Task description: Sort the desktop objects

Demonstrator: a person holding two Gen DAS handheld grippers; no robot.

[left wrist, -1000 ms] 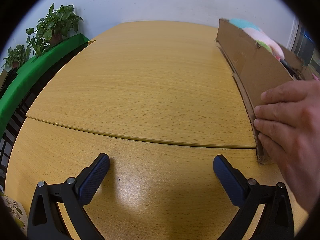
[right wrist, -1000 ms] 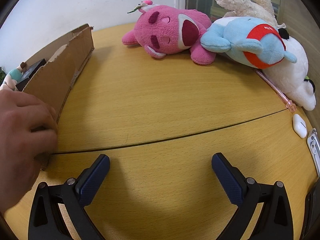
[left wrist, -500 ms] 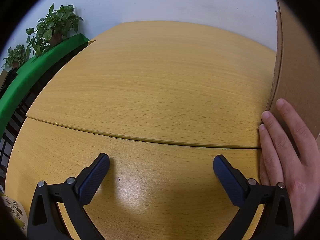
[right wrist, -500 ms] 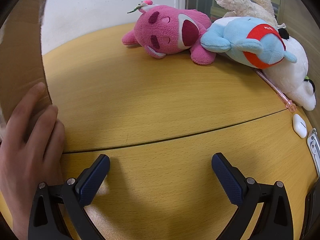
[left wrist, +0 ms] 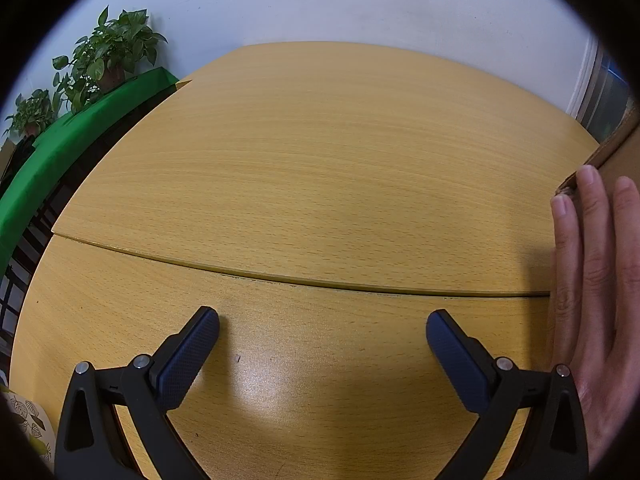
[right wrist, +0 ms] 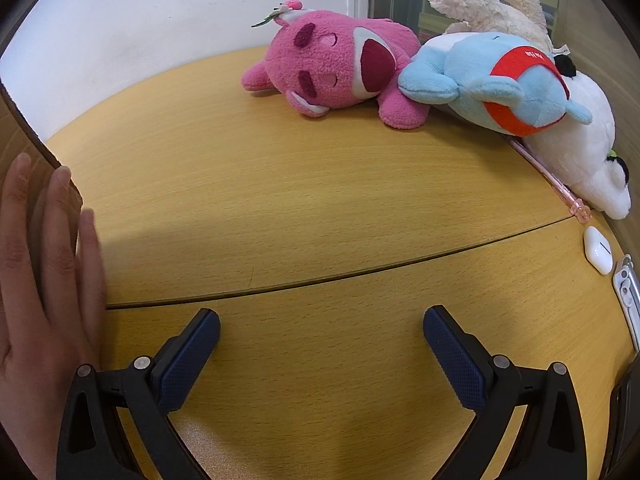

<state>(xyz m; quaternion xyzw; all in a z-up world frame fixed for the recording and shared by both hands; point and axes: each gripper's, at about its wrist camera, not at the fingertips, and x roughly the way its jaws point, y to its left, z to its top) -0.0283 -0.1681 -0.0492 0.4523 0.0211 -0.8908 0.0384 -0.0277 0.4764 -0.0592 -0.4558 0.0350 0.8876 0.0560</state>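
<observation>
Since a second earlier the cardboard box (right wrist: 24,148) had tipped up under a hand (right wrist: 44,280) between both spread, empty hand-held grippers (left wrist: 322,334) (right wrist: 322,330), leaving bare bench (right wrist: 280,208) before the plush toys (right wrist: 340,68).

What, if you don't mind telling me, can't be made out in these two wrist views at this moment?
- Cardboard box: left wrist view, cut off by the right edge; its contents are unseen.
- Same box in the right wrist view: only one wall shows, partly behind the hand.
- White plush: mostly under the blue plush.
- Pink pen: upper end hidden beneath the plush toys.
- Silver object: clipped at the right edge, unidentifiable.
</observation>
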